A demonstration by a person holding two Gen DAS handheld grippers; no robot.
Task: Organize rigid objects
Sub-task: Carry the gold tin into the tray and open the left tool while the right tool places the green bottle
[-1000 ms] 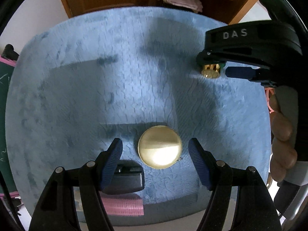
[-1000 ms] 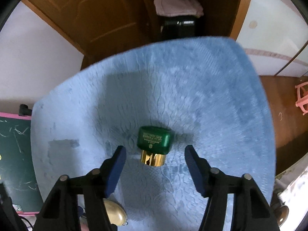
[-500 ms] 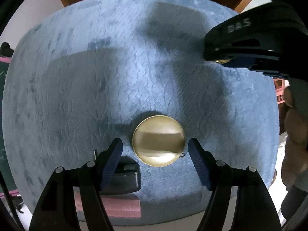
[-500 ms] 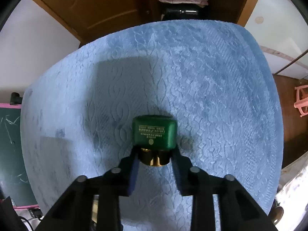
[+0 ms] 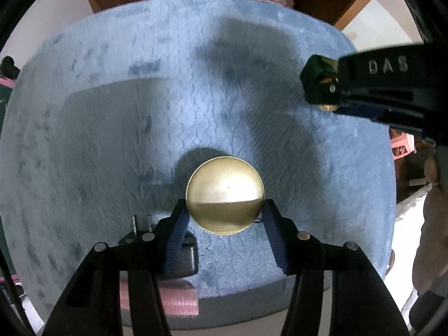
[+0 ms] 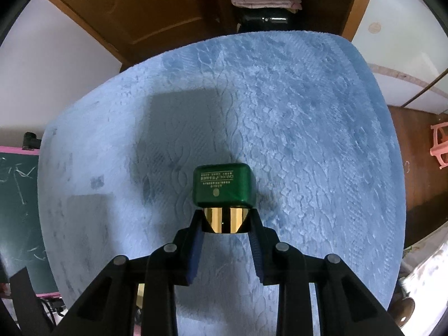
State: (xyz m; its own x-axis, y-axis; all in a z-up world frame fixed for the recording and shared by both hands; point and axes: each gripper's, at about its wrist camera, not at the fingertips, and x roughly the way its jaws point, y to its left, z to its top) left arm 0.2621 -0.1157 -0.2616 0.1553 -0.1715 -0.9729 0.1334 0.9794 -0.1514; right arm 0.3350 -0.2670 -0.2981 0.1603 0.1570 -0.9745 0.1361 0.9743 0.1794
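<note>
Sorting looks barely begun — both pieces are gripped but neither is set anywhere yet. Left gripper (image 5: 224, 210) pinches the round gold tin (image 5: 224, 195) at lower centre of its view, over the blue mat (image 5: 112, 140). Right gripper (image 6: 225, 221) clamps the gold cap of the green bottle (image 6: 222, 186) at frame centre — a black plug (image 5: 179, 257) lies lower left.

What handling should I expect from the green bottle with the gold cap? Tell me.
The green bottle looks rigid, so it shouldn't flex. The right gripper grips only its tapered, glossy gold cap, so it may slip. The body overhangs beyond the fingers and may droop.
</note>
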